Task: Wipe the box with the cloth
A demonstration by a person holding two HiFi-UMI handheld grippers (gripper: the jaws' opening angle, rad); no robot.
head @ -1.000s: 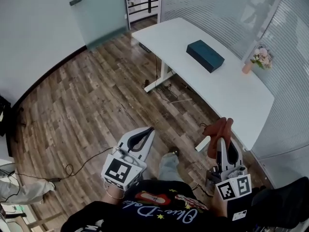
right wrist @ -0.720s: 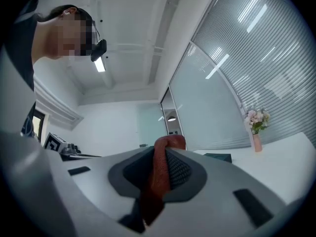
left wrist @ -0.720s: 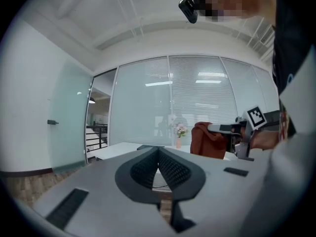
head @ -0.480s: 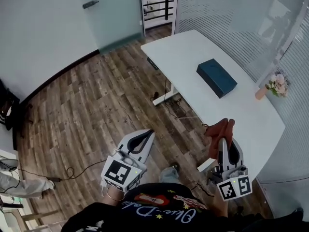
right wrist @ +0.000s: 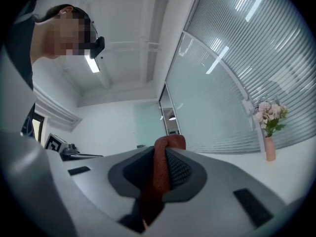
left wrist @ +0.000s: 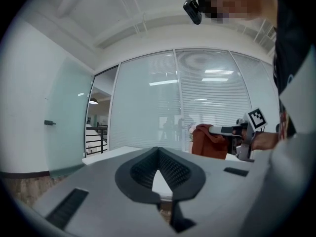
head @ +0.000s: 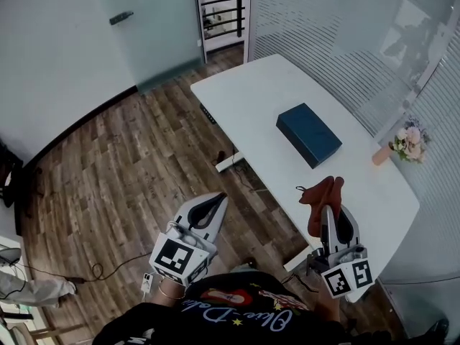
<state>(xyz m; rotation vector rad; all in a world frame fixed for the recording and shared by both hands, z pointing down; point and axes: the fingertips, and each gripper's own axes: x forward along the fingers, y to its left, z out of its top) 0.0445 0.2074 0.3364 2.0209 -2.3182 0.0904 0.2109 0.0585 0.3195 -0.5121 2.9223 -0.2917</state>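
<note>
A dark teal box (head: 308,134) lies on the white table (head: 259,95), ahead of both grippers. My right gripper (head: 327,205) is held over the table's near edge, shut on a rust-red cloth (head: 320,197) that bunches past its tips. In the right gripper view the cloth (right wrist: 162,174) runs pinched between the jaws. My left gripper (head: 214,205) hangs over the wooden floor left of the table, its jaws closed with nothing between them. In the left gripper view the right gripper with the cloth (left wrist: 210,141) shows at the right.
A small vase of pink flowers (head: 405,141) stands at the table's right edge, beside a glass partition with blinds (head: 338,27). A cable (head: 108,264) trails over the wooden floor (head: 122,164) at the left. A glass door (head: 144,27) and a stair rail (head: 219,13) lie beyond.
The view has shifted: table and box now sit closer and more central. Both grippers hold much the same pose, the right still gripping the cloth.
</note>
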